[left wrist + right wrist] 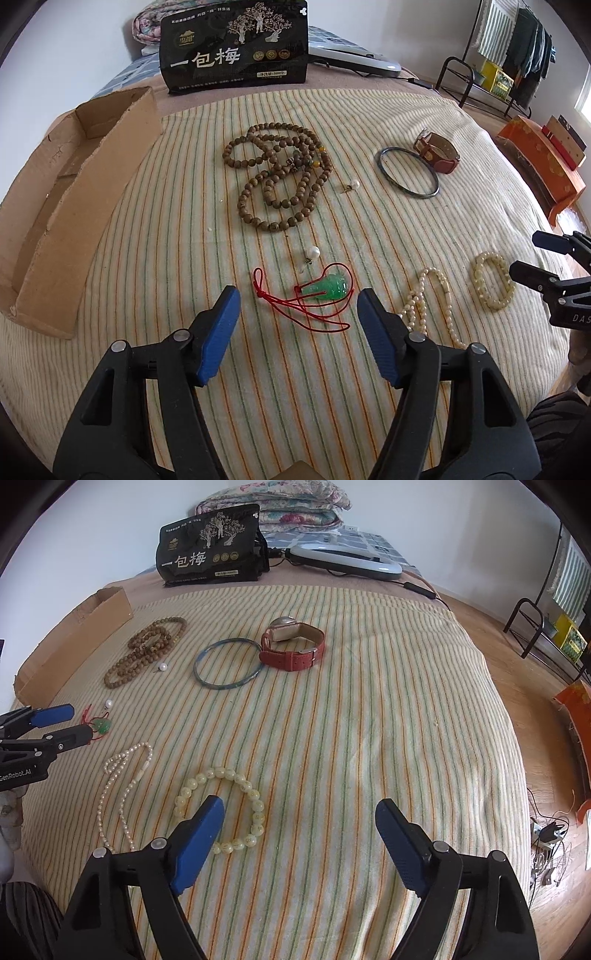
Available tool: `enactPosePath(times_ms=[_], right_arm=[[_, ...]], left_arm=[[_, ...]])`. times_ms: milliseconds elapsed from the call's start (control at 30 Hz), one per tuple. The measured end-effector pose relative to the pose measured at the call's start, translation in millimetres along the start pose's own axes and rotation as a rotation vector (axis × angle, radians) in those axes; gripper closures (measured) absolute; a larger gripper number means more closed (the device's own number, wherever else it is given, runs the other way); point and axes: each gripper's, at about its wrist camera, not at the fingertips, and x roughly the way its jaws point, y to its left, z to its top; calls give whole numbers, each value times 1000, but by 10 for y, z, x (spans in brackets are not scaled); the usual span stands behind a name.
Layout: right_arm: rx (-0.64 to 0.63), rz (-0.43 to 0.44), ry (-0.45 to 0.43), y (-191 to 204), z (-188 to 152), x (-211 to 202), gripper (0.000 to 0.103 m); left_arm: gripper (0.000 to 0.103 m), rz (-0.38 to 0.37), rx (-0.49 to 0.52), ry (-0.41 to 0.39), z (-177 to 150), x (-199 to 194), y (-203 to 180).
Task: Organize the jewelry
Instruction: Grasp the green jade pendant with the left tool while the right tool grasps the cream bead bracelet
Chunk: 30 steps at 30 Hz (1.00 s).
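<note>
Jewelry lies on a striped cloth (280,398) on a bed. My left gripper (297,295) is open, its fingers either side of a green pendant on a red cord (327,290). Beyond it lie brown wooden beads (280,177), two loose pearl earrings (313,253), a dark bangle (408,171) and a red-strapped watch (437,151). My right gripper (299,812) is open and empty, its left finger over a pale bead bracelet (255,812). A pearl necklace (122,797) lies left of it.
An open cardboard box (55,206) lies at the cloth's left edge. A black snack bag (236,48) stands at the back, beside a white device (347,563). Folded quilts (280,506) are behind. A rack (487,70) and an orange box (543,166) stand on the floor at right.
</note>
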Motion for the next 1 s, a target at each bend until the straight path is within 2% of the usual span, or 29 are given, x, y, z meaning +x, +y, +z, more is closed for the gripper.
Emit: enactPosePath(times_ms=[167, 433, 533, 600, 667, 767, 800, 867, 900, 1000], right_arm=[[-10, 0, 9, 39, -19, 66, 18], [-9, 18, 13, 67, -25, 125, 23], [-22, 26, 18, 107, -26, 150, 24], [-34, 24, 24, 143, -27, 172, 25], [-45, 18, 33, 174, -26, 195, 28], [-54, 24, 35, 211, -23, 198, 38], [-60, 28, 35, 225, -22, 197, 44], [-72, 37, 37, 252, -24, 185, 58], [-80, 45, 38, 269, -21, 181, 69], [-98, 57, 41, 318, -13, 172, 87]], left_arm=[[36, 14, 3, -3, -2, 80, -59], [39, 81, 27, -26, -15, 162, -141], [43, 91, 35, -33, -24, 167, -156], [54, 90, 40, -36, -28, 164, -169], [59, 90, 47, -39, -25, 159, -185], [67, 81, 54, -44, -31, 146, -193], [70, 78, 55, -46, -33, 142, -192], [71, 75, 59, -50, -44, 133, -189], [71, 72, 62, -52, -55, 128, -191], [71, 65, 63, -55, -68, 107, -181]])
